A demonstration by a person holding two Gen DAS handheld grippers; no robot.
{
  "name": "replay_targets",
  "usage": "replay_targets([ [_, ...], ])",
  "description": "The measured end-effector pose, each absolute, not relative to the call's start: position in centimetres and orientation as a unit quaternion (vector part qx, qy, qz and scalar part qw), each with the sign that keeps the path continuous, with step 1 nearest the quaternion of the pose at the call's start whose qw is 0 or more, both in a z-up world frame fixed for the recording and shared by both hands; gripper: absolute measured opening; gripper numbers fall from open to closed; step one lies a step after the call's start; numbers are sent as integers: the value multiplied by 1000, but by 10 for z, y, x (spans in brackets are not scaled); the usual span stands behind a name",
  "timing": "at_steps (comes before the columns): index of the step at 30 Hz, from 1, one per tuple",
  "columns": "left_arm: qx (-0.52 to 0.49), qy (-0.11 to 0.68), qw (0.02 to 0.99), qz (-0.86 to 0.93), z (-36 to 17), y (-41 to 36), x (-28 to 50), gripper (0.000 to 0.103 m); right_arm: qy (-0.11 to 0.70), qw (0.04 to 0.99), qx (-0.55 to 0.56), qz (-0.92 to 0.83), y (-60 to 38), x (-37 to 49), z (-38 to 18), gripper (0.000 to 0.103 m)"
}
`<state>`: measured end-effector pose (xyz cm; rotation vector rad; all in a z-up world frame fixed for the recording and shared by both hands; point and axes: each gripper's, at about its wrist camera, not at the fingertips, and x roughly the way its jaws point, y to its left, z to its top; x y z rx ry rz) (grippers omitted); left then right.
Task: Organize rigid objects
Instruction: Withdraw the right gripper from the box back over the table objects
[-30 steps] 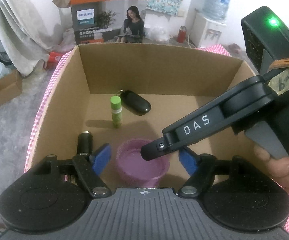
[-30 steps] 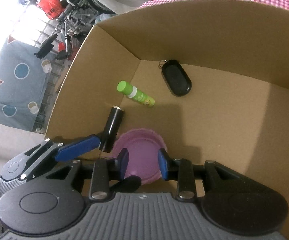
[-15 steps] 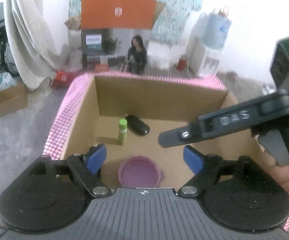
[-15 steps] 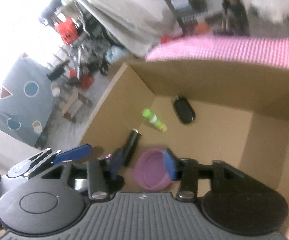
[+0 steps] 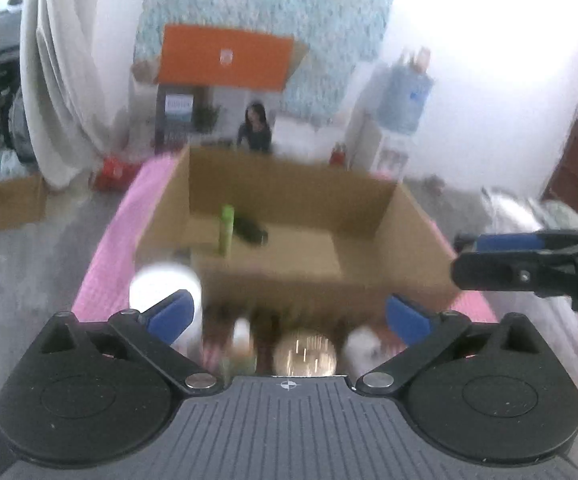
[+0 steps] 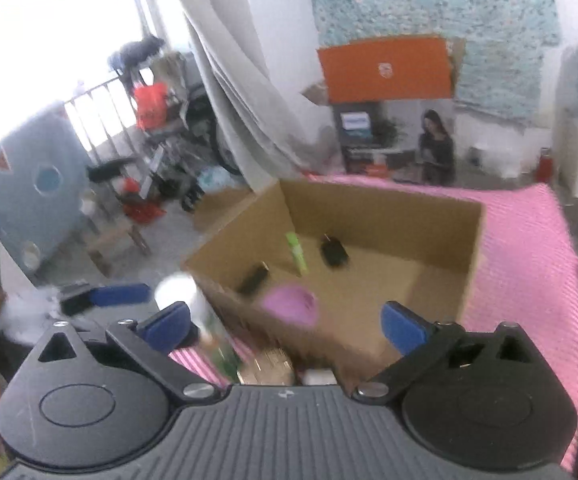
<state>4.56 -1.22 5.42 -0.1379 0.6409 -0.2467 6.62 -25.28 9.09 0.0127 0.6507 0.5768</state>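
A cardboard box stands on a pink checked cloth. Inside it are a green tube, a black key fob, a black cylinder and a purple lid. My left gripper is open and empty, in front of the box. My right gripper is open and empty too, also in front of the box; it shows at the right in the left wrist view. Blurred items lie near the box's front wall: a white object and a gold round thing.
The floor beyond holds an orange-topped box, a small cardboard box, a water dispenser and a white curtain. Both views are motion-blurred.
Both grippers have pulled back up and out of the box. The right gripper, narrow over the purple lid before, is now wide open. The lid stays in the box.
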Motion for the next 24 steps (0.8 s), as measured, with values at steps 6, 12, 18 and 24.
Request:
replay_targets([
  [6,-53,358,923,-130,15,-8,26,103,321,917,-100,215,-239,27,59,103],
  [12,-71,363,918,-144,-8,-2,11,103,320,921,-159,153,-226,9,41,103],
  [18,-62,356,918,-165,-7,3,-6,103,299,926,-91,212,-233,2,42,103],
  [24,-104,331,921,-175,17,34,-36,103,258,924,-8,280,-227,0,52,103],
])
